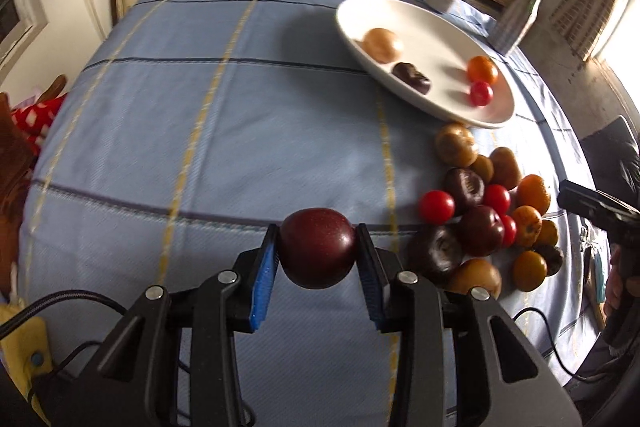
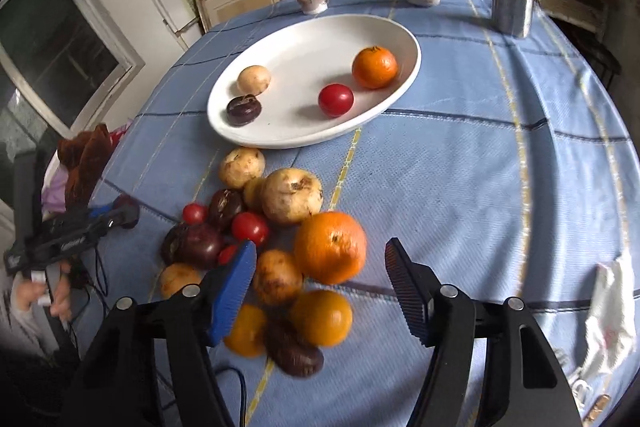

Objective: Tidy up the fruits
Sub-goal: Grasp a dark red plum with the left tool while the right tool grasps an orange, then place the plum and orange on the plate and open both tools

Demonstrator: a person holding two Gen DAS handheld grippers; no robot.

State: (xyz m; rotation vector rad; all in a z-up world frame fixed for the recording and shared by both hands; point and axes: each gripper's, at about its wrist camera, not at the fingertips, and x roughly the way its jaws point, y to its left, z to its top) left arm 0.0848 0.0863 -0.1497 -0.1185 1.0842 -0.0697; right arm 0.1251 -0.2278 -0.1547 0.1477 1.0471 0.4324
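Bench (image 1: 200, 107) carries a white plate (image 2: 280, 39) holding four fruits (one orange among them). Fruit pile (image 2: 280, 247) lies just beside it. Left gripper (image 1: 317, 255) clamps a dark plum (image 1: 317, 247); right gripper (image 2: 320, 267) gapes above the pile, holding nothing.
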